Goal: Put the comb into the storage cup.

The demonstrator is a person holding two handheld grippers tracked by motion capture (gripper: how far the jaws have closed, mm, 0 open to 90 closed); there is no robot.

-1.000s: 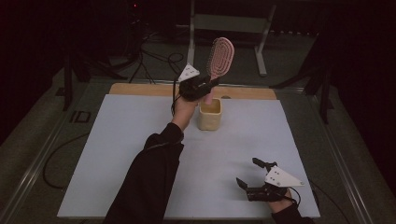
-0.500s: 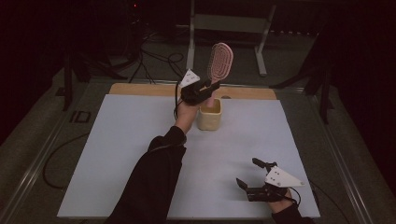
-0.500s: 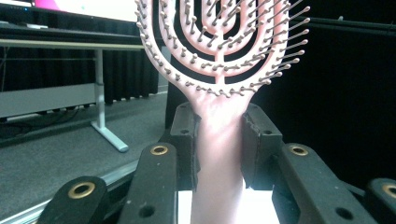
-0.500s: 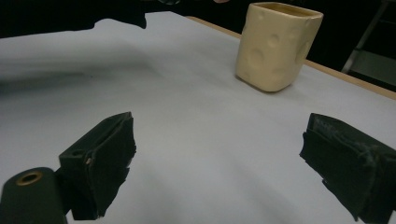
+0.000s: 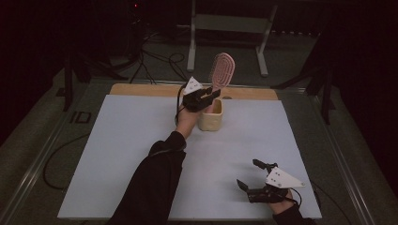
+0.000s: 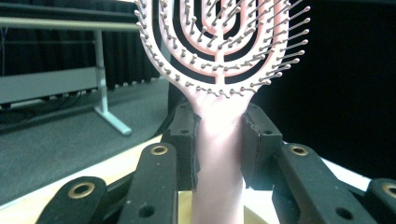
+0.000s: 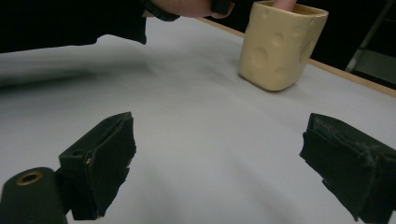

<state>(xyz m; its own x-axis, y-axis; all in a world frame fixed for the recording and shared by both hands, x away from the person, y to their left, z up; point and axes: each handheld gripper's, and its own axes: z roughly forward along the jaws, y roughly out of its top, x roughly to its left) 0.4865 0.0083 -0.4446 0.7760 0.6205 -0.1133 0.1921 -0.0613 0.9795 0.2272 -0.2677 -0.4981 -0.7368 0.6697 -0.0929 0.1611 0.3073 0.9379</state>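
One pink hairbrush is clamped in the left tool over one yellow cup; the right tool is wide apart.

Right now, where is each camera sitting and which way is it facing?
High view: above the person's side, looking forward and down on the table; both forearms, left gripper and right gripper show.
Left gripper view: rides that gripper, facing along its jaws clamped on the pink hairbrush.
Right gripper view: low over the table, facing the yellow cup between open jaws.
All views share the cup.
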